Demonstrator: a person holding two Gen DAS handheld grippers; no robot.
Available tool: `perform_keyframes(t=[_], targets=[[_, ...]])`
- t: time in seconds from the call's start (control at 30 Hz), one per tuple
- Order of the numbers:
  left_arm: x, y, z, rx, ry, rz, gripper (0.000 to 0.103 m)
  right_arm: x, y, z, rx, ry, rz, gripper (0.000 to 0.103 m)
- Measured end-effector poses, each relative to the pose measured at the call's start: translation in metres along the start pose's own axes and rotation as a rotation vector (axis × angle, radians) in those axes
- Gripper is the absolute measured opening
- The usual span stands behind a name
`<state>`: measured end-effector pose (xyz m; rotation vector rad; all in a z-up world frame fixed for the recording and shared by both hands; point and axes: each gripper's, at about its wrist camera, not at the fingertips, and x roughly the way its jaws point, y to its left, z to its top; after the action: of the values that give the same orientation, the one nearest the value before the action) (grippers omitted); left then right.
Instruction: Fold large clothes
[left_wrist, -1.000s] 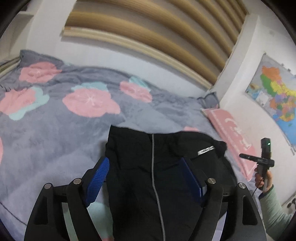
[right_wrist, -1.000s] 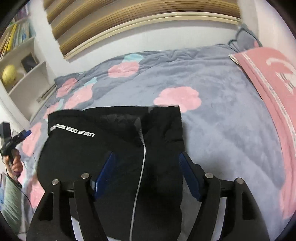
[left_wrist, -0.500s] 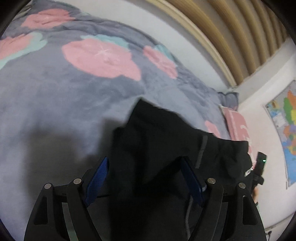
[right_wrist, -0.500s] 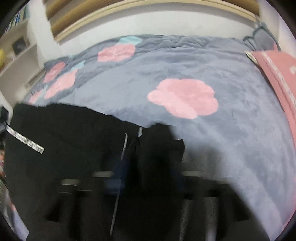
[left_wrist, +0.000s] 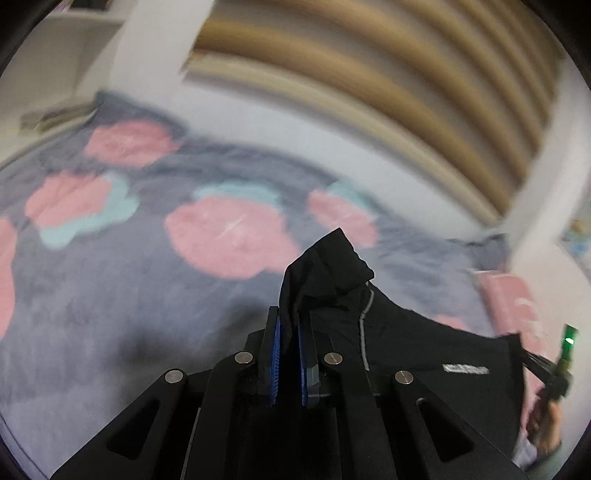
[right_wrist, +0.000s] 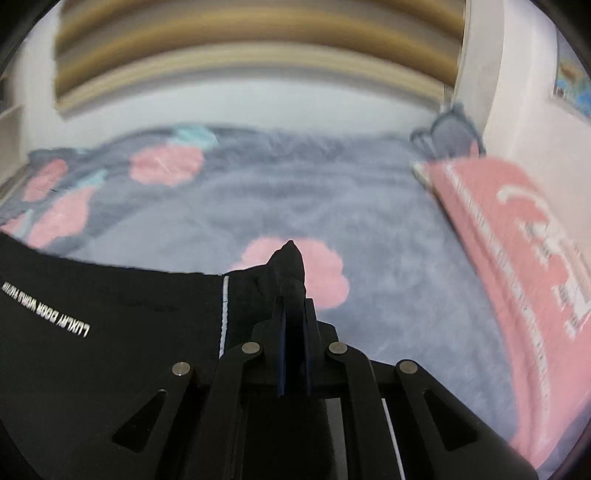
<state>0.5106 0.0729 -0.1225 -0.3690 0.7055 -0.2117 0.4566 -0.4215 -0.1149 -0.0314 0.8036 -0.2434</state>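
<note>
Left tongs (left_wrist: 288, 332): being held clamped on a raised corner of the black garment (left_wrist: 424, 350), its pinched fabric peaking just ahead of the pads.
Right tongs (right_wrist: 293, 317): being held clamped on the garment's other corner, a peak of cloth poking past the tips.
Garment: being stretched between the two tongs, above the flowered bed cover (left_wrist: 110, 295); its long edge is running from one grip to the other.
Key relation: neither hand is judged nearer; both are being pointed down and forward over the bed.
Next move: probably the held edge being carried forward over the rest.
</note>
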Motion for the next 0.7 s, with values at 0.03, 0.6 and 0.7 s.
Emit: perform_keyframes(t=[0.03,0.6,0.7], targets=[[0.02,0.005,-0.006,-0.023,0.041,0.048,0.008,0.026,0.003,-0.004,0.013,0.064,-0.012,0.008],[0.005,0.014,-0.023,0.0,0.084,0.108,0.055,-0.015,0.01,-0.038,-0.029,-0.003,0.148,0.048],[-0.04,-0.016,-0.021,0.066,0.04,0.056,0.058,-0.072,0.025,-0.039,-0.044,-0.047,0.25,0.048]])
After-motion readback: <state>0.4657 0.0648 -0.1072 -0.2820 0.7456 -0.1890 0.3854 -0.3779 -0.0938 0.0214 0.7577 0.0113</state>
